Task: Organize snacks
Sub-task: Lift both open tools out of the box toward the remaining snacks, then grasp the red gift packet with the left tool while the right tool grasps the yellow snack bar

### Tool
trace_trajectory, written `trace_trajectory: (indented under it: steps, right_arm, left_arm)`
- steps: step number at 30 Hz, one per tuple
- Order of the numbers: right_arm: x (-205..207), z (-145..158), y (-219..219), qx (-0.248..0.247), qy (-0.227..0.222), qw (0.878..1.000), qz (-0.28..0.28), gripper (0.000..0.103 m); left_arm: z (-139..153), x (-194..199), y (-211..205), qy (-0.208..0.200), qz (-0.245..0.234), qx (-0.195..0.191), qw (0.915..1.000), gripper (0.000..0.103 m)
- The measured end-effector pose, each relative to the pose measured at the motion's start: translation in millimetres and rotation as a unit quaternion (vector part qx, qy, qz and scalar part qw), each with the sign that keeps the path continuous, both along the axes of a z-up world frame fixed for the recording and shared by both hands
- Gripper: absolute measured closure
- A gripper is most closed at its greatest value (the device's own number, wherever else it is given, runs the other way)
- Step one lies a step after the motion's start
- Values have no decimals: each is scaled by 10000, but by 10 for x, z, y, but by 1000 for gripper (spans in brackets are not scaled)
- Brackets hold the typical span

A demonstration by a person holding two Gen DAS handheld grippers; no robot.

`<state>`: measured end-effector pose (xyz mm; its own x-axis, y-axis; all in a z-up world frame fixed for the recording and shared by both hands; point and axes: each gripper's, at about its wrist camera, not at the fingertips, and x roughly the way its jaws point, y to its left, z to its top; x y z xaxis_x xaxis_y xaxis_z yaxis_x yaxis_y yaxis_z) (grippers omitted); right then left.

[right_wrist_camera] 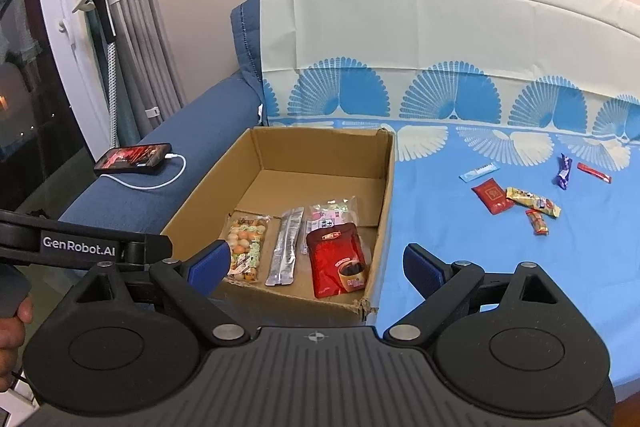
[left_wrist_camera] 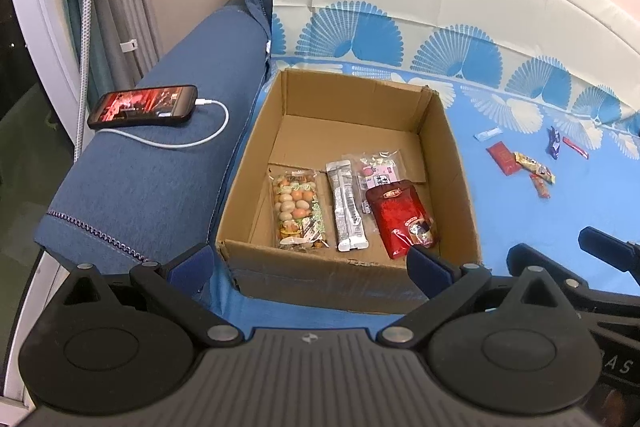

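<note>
Both fisheye views show even, moderately bright indoor light with soft, faint shadows. The dark window point(right_wrist_camera: 24, 99) at the left edge contributes no light. The phone screen point(left_wrist_camera: 140, 105) glows red. Mild glare marks the red foil pouch point(left_wrist_camera: 400, 215) and the silver sachet point(right_wrist_camera: 285, 247). Straight edges bow strongly towards the rims, and the corners vignette to black. Focus is acceptable throughout, though fine print stays illegible.

The pink-labelled packet point(left_wrist_camera: 378, 173) lies partly hidden under the red pouch point(left_wrist_camera: 400, 215); its print is unreadable.
</note>
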<state>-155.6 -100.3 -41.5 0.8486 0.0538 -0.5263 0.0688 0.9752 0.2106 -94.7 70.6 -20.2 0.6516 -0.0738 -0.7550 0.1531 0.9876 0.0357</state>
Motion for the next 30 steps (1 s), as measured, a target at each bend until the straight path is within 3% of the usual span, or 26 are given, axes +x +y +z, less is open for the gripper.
trace_trajectory:
  steps: [5, 9, 17, 25, 30]
  right_arm:
    - [-37, -6, -218, 87, -163, 9994, -282, 8]
    - [-82, -59, -544, 182, -198, 9974, -671, 7]
    - [-243, -284, -1356, 290, -60, 9871, -1576, 6]
    - [-243, -574, -2228, 513, 99, 9692, -2408, 5]
    - [-35, -813, -2690, 485, 220, 9646, -2584, 4]
  left_arm:
    - [30, 102, -202, 60, -153, 156, 9997, 0]
    - [53, 253, -434, 288, -275, 68, 9992, 0]
    - [-11, 662, -1185, 764, -603, -47, 9952, 0]
    - [-273, 1156, -2001, 1160, -812, -126, 9898, 0]
    - [-594, 1650, -2603, 1360, -762, 117, 9877, 0]
